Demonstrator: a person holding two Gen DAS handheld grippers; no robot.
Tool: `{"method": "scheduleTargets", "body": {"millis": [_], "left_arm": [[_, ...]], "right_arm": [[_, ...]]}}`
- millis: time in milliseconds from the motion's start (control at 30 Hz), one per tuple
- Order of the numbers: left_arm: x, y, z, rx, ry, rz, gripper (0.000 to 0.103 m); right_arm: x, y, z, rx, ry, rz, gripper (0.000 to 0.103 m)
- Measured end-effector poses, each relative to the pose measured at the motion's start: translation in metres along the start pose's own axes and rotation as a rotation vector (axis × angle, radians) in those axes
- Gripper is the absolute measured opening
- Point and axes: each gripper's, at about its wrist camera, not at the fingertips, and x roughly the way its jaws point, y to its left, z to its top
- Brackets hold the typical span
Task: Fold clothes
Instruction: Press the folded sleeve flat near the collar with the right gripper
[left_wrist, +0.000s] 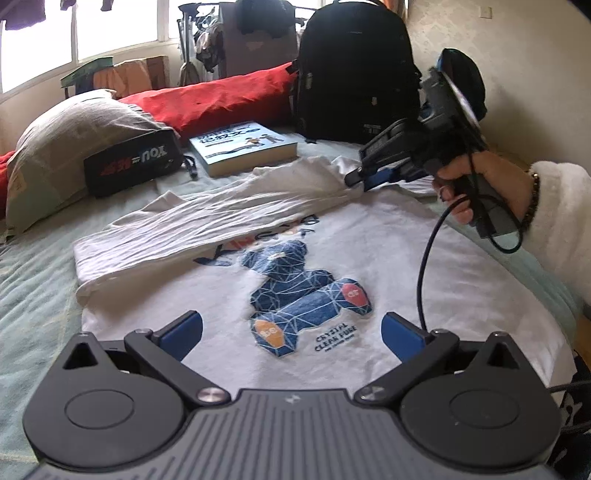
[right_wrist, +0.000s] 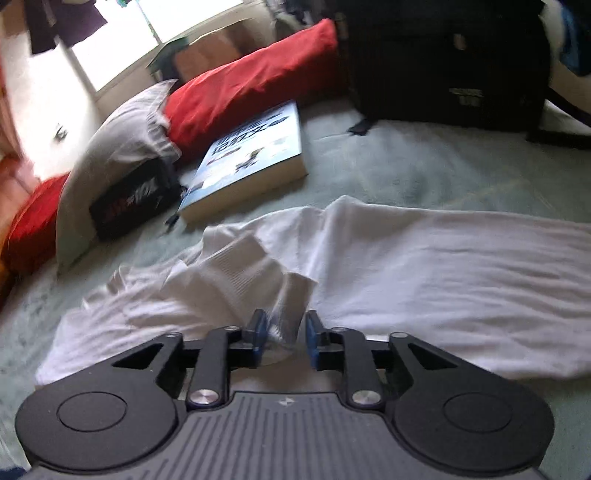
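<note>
Two black grippers with blue pads work over a white printed T-shirt (left_wrist: 332, 236) spread on the pale green bed. The left gripper (left_wrist: 291, 334) hovers low, jaws wide and empty. The right gripper (right_wrist: 283, 334), tilted downward, has a bunched fold between narrow jaws; blur hides whether the pads press it.

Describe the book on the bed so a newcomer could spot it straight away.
Find the black backpack standing at the far side of the bed. The book lies flat just in front of it, beyond the white T-shirt. It alone has a light blue cover.
</note>
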Motion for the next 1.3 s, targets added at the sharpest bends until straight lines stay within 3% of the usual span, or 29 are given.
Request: {"method": "scheduleTargets", "body": {"millis": [67, 100, 233, 333, 533, 600, 733, 767, 833, 900, 933, 967, 1033, 1100, 1167, 1300], "left_arm": [[0.000, 0.002, -0.001, -0.002, -0.001, 0.001, 0.102], [-0.001, 0.003, -0.001, -0.004, -0.002, 0.003, 0.102], [-0.001, 0.005, -0.003, -0.012, -0.007, 0.005, 0.102], [0.000, 0.005, -0.003, -0.013, -0.008, 0.006, 0.102], [0.003, 0.006, -0.005, -0.013, -0.002, 0.001, 0.102], [0.004, 0.007, -0.005, -0.016, 0.002, 0.002, 0.102], [0.004, 0.009, -0.006, -0.019, 0.002, 0.000, 0.102], [0.004, 0.009, -0.006, -0.020, 0.001, -0.001, 0.102], [0.004, 0.008, -0.006, -0.022, 0.001, 0.000, 0.102], [0.004, 0.008, -0.007, -0.019, 0.003, -0.002, 0.102], [0.005, 0.008, -0.007, -0.019, 0.003, -0.002, 0.102], [0.005, 0.008, -0.006, -0.020, 0.004, 0.001, 0.102], [0.004, 0.009, -0.006, -0.021, 0.005, 0.005, 0.102], [0.004, 0.011, -0.005, -0.028, 0.003, 0.001, 0.102], [0.003, 0.014, -0.003, -0.025, 0.005, 0.002, 0.102], [0.001, 0.021, 0.004, 0.000, 0.006, 0.032, 0.102]], "right_arm": [[-0.004, 0.000, 0.003, -0.017, -0.025, -0.005, 0.049], [-0.005, -0.001, 0.006, -0.027, -0.042, -0.010, 0.051], [-0.009, -0.002, 0.018, -0.072, -0.117, -0.027, 0.051], [-0.001, 0.006, 0.024, -0.180, -0.150, -0.012, 0.050], [0.040, 0.038, 0.004, -0.465, -0.074, -0.066, 0.045], [0.043, 0.043, -0.003, -0.501, -0.081, -0.095, 0.046], [0.038, 0.042, 0.000, -0.469, -0.067, -0.110, 0.046], [0.037, 0.040, 0.001, -0.456, -0.062, -0.116, 0.053], [0.037, 0.036, 0.002, -0.416, -0.050, -0.111, 0.052], [0.032, 0.037, 0.000, -0.408, -0.054, -0.103, 0.039], [0.029, 0.038, 0.000, -0.409, -0.059, -0.098, 0.024], [0.026, 0.039, -0.001, -0.411, -0.063, -0.094, 0.017], [0.014, 0.037, 0.001, -0.368, -0.095, -0.105, 0.017], [0.005, 0.031, 0.005, -0.299, -0.105, -0.150, 0.019], [0.003, 0.022, 0.007, -0.214, -0.060, -0.172, 0.052], [-0.012, 0.012, 0.005, -0.141, -0.029, -0.135, 0.056]]}}
